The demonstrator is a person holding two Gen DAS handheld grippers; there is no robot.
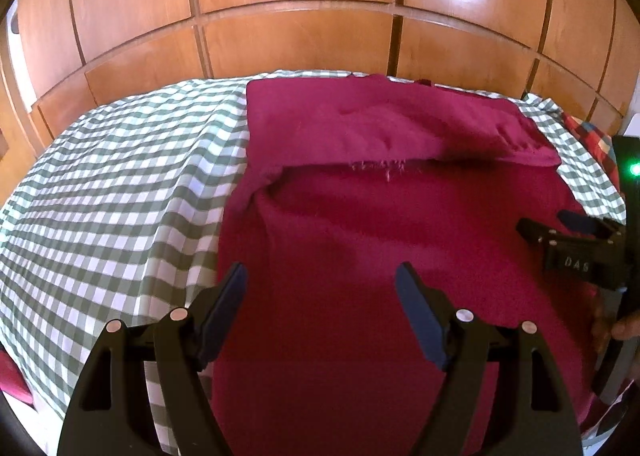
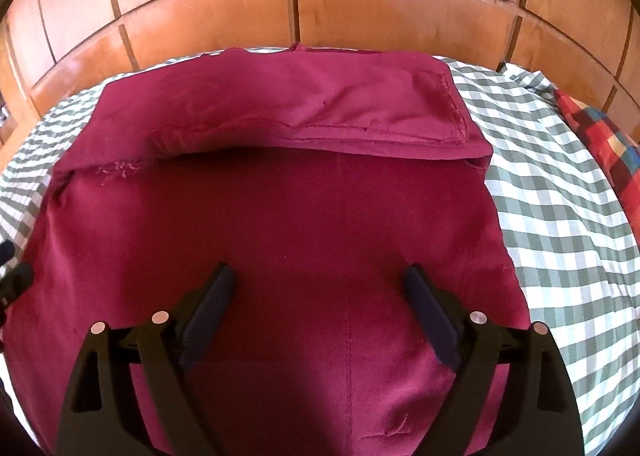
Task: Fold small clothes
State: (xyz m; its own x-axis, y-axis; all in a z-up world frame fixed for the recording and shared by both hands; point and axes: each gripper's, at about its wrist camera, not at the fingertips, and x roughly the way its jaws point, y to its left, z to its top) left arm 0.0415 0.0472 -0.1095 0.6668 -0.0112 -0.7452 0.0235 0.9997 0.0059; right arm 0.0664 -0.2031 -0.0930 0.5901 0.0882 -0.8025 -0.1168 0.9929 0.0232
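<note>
Hovering above a crimson woven cloth garment (image 2: 280,216), the left claw (image 1: 320,296) and right claw (image 2: 320,292) both stood wide open and held nothing. The garment lay flat on a green-and-white checked bedsheet (image 1: 120,196), its far edge folded toward the viewer as a frayed band (image 2: 300,112). Risk, as judged: a single-layer pinch could drag the cloth, undoing that fold, or catch the sheet beneath.
</note>
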